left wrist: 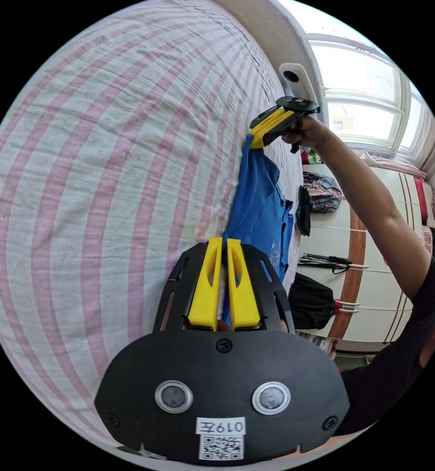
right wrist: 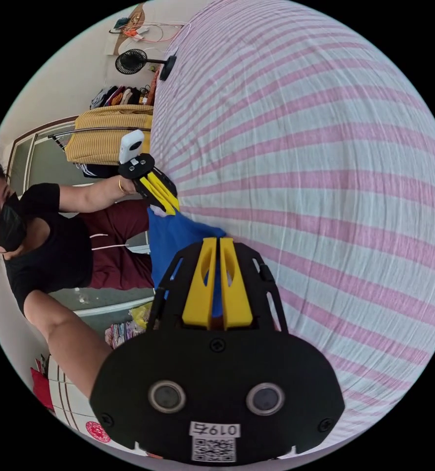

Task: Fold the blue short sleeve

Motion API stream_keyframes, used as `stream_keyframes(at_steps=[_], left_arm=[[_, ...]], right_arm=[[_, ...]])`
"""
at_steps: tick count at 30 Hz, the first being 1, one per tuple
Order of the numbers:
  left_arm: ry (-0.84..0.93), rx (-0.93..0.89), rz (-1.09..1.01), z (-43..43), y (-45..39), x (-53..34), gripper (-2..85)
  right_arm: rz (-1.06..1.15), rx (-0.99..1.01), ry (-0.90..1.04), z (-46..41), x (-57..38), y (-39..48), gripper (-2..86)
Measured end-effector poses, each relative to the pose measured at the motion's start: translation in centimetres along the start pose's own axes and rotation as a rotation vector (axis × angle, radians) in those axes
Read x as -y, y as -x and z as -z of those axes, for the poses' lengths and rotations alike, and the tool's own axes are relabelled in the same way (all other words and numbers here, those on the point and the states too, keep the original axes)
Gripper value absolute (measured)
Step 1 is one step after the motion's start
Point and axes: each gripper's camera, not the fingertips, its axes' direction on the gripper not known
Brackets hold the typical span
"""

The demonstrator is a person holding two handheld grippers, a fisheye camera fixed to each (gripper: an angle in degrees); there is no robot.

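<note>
The blue short-sleeve shirt [left wrist: 259, 206] hangs stretched between both grippers, just off the edge of the striped bed. In the left gripper view my left gripper [left wrist: 224, 244] is shut on one end of the shirt, with blue cloth showing between its yellow jaws. Further along, a hand holds the right gripper [left wrist: 255, 142], which pinches the other end. In the right gripper view my right gripper [right wrist: 216, 241] is shut on the blue shirt [right wrist: 178, 235]. There the left gripper [right wrist: 173, 208] grips the shirt's far corner. Most of the shirt is hidden behind the jaws.
A pink-and-white striped bed sheet [left wrist: 104, 196] [right wrist: 325, 171] lies beside the shirt. The person [right wrist: 45, 245] stands at the bed's edge. Nearby are a white wardrobe [left wrist: 374, 274], a black bag [left wrist: 310, 304], a window [left wrist: 364, 108], a fan [right wrist: 131, 61] and a yellow garment [right wrist: 109, 132] on a rail.
</note>
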Motion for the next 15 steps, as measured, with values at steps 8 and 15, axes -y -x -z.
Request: stream_keyframes(at_steps=[8,15], left_arm=[[0.052,-0.016,-0.011,-1.9,-0.5,0.4,1.1],[0.014,-0.054,-0.012,-1.3,-0.5,0.9,2.0]], right_arm=[[0.019,-0.049,-0.051,-2.3,-2.8,3.2,8.0],[-0.032,-0.168,-0.352,-0.5,-8.6,7.9,9.4]])
